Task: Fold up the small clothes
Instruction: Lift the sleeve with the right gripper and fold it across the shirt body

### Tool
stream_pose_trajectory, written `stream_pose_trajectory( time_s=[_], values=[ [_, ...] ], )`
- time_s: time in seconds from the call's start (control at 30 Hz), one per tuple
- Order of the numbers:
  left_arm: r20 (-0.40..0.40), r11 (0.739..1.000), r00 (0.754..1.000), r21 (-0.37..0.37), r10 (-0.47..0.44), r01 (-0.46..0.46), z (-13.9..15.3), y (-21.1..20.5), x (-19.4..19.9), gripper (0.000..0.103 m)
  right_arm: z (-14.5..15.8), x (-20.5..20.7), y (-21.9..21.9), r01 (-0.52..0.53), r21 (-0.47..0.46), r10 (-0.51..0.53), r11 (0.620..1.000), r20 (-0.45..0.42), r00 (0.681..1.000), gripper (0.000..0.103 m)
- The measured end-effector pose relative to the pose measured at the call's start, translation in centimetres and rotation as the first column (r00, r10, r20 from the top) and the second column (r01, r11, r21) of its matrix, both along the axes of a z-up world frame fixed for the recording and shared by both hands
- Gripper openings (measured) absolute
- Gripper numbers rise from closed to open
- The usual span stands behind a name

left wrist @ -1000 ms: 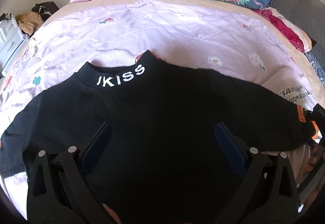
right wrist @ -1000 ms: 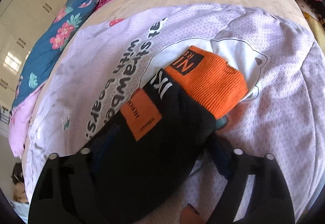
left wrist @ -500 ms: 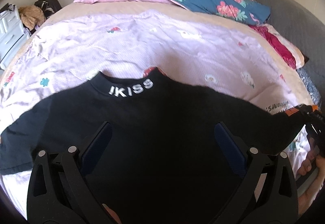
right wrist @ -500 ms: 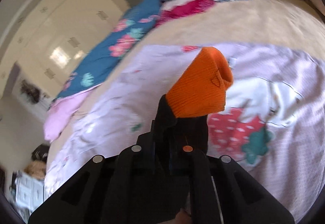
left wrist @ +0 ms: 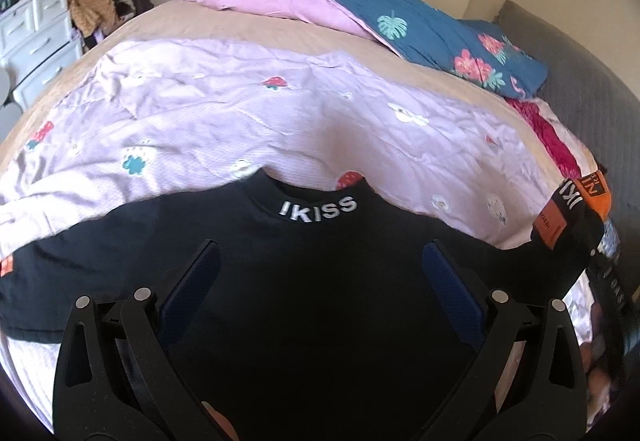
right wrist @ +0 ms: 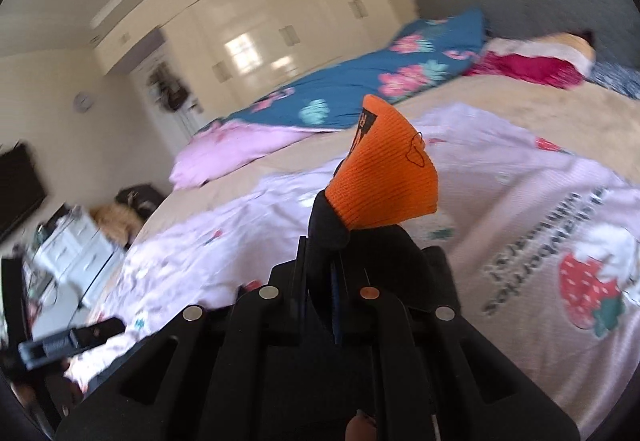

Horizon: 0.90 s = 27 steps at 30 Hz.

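Right gripper (right wrist: 336,281) clamped shut on the orange-cuffed sleeve (right wrist: 384,181) of the black top (left wrist: 320,281), spread on the lilac sheet (left wrist: 240,113); left gripper (left wrist: 320,277) wide open, empty; fold sleeve inward toward the IKISS collar (left wrist: 318,207), keeping it taut

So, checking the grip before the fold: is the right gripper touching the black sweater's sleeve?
Touching. In the right wrist view the right gripper is clamped shut on the sleeve just below its orange cuff.
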<state>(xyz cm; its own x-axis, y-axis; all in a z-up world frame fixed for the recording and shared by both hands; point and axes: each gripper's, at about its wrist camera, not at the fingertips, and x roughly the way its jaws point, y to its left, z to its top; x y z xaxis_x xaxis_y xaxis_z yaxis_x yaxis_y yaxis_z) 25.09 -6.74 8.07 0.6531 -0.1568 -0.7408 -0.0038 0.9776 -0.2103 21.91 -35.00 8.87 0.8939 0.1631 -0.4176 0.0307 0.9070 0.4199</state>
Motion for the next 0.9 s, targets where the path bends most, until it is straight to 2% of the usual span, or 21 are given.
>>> stream_pose_trajectory(
  time_s=[0.13,0.37,0.57,0.77,0.9],
  values=[
    [-0.008,0.998,1.0,-0.067,0.018,-0.019,0.0,2.1,-0.2,0.095,0.1,0.2,3.0,-0.089,-0.021,0.09,0.996,0.007,0.996,0.009],
    [-0.027,0.992,0.998,-0.113,0.05,-0.053,-0.9,5.3,-0.5,0.095,-0.6,1.0,7.8,-0.231,-0.051,0.231,0.972,-0.012,0.973,0.009],
    [-0.066,0.983,0.995,-0.168,0.068,-0.078,-2.7,7.6,-0.6,0.095,-2.3,1.7,11.5,-0.323,-0.063,0.319,0.944,-0.064,0.945,0.009],
    [-0.112,0.969,0.993,-0.24,0.035,-0.061,-4.9,8.3,-0.3,0.095,-4.8,2.6,15.0,-0.403,-0.066,0.391,0.913,-0.144,0.909,0.009],
    [-0.131,0.958,0.991,-0.281,0.017,-0.054,-6.0,8.2,-0.2,0.095,-6.4,3.2,15.8,-0.434,-0.062,0.416,0.899,-0.198,0.888,0.011]
  ],
)
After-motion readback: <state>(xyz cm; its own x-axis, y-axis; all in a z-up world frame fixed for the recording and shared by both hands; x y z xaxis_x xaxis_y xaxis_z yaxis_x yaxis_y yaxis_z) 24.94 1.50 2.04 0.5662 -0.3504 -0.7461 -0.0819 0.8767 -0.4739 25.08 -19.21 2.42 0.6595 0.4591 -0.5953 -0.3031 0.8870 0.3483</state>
